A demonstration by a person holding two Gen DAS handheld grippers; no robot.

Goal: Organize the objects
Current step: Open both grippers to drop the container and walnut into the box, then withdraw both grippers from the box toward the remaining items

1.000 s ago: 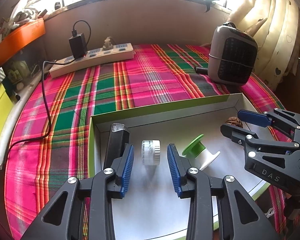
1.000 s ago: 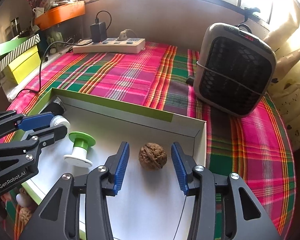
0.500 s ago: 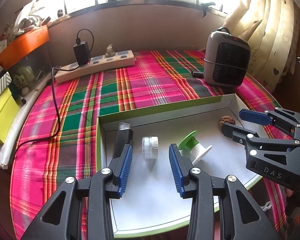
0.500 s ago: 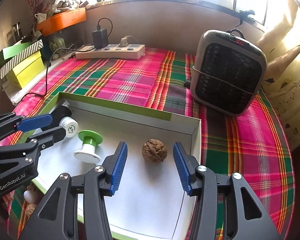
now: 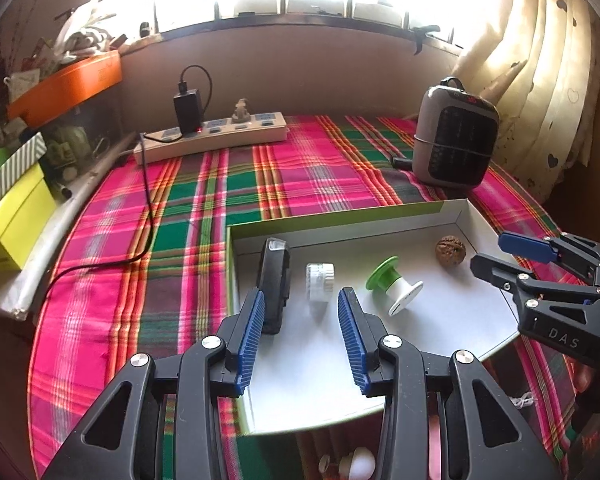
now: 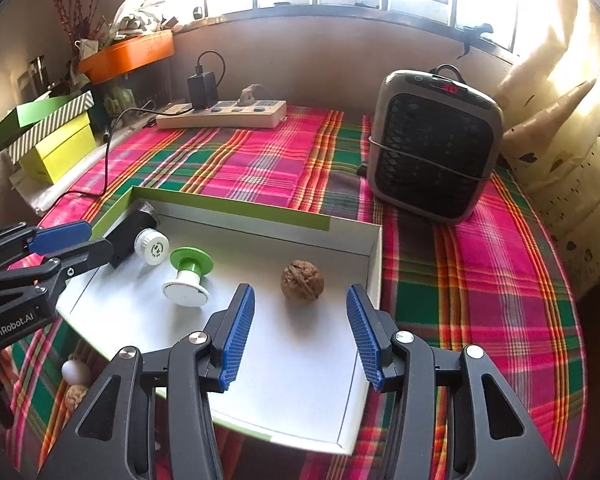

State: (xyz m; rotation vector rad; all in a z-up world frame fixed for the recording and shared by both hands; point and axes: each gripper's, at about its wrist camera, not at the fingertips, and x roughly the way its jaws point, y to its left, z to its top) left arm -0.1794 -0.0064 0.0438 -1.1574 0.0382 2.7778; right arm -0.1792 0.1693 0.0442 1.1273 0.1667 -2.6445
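Observation:
A white tray with a green rim (image 5: 340, 212) (image 6: 228, 204) lies on the plaid cloth. In it lie a black device (image 5: 275, 280) (image 6: 130, 232), a white cap (image 5: 320, 282) (image 6: 153, 246), a green-and-white spool (image 5: 392, 284) (image 6: 188, 276) and a walnut (image 5: 451, 251) (image 6: 302, 281). My left gripper (image 5: 302, 332) (image 6: 72, 242) is open and empty, above the tray just short of the white cap. My right gripper (image 6: 300, 334) (image 5: 500, 252) is open and empty, just short of the walnut.
A grey fan heater (image 5: 454, 144) (image 6: 434, 144) stands back right. A power strip with a black charger (image 5: 216, 136) (image 6: 224, 114) lies at the back. Yellow and green boxes (image 5: 8, 200) (image 6: 52, 136) and an orange tray (image 6: 128, 54) are at the left. Curtain (image 5: 540, 80) at right.
Both grippers have drawn back and up from the tray, so the objects look smaller and farther. Both stay open and empty; the objects have not moved.

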